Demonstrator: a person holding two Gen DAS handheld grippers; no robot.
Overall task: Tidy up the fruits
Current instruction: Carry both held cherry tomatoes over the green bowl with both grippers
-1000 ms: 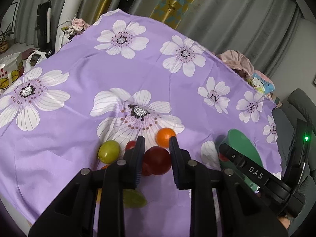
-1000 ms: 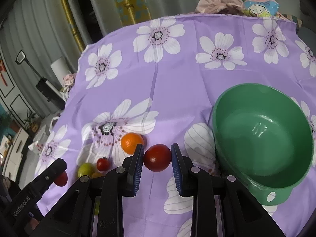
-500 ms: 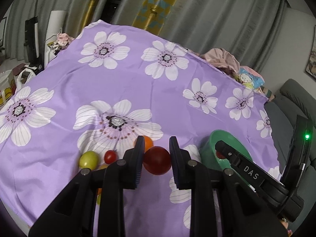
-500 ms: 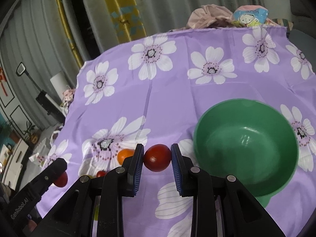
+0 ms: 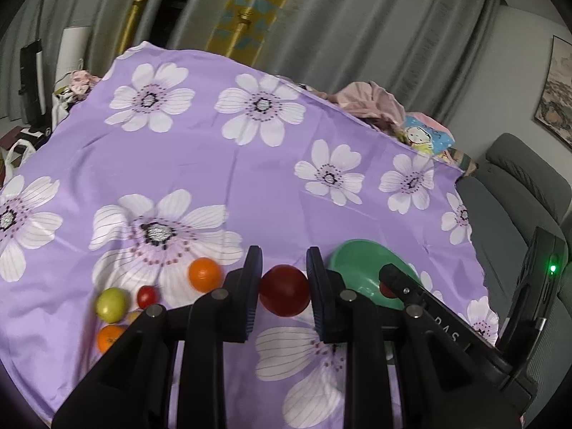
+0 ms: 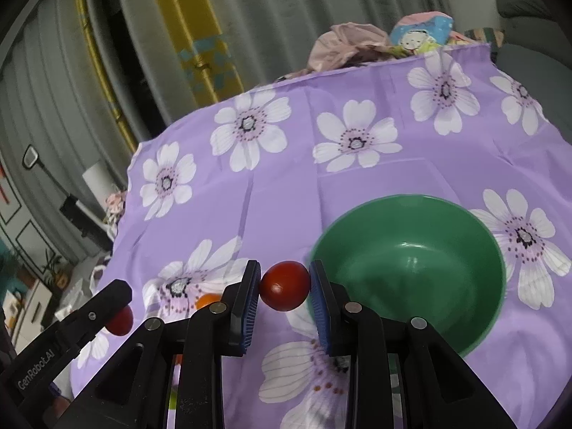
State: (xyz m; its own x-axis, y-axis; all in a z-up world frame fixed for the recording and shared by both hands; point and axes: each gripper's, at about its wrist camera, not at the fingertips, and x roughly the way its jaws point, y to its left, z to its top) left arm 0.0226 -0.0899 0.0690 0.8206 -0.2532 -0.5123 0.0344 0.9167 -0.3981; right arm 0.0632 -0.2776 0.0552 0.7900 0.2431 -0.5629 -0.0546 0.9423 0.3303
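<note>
The left tongs (image 5: pixel 284 287) pinch a dark red tomato (image 5: pixel 284 295) between their blue pads, held above the purple flowered cloth (image 5: pixel 214 178) that covers the counter. The right tongs (image 6: pixel 285 287) likewise pinch a second red tomato (image 6: pixel 285 286), which hangs just beside the left rim of the green bowl (image 6: pixel 411 271). The bowl stands upright on the cloth.

In the left wrist view, loose fruit lies on the cloth to the left of the tongs: an orange (image 5: pixel 204 274) nearest them, then a small red tomato (image 5: pixel 147 296), a yellow-green fruit (image 5: pixel 111 304) and another orange (image 5: pixel 109 338) close together at the edge. A further small fruit sits among them, too hidden to tell. The same view shows the right tongs' tip over the bowl's near side, with a bit of red showing at that tip.

In the right wrist view, the left tongs reach in from the lower left with their tomato showing beneath the tip.

At the far edge of the counter lie a pink bundle (image 6: pixel 346 44) and a blue cartoon packet (image 6: pixel 420 34). Grey curtains (image 5: pixel 357 18) hang behind.
</note>
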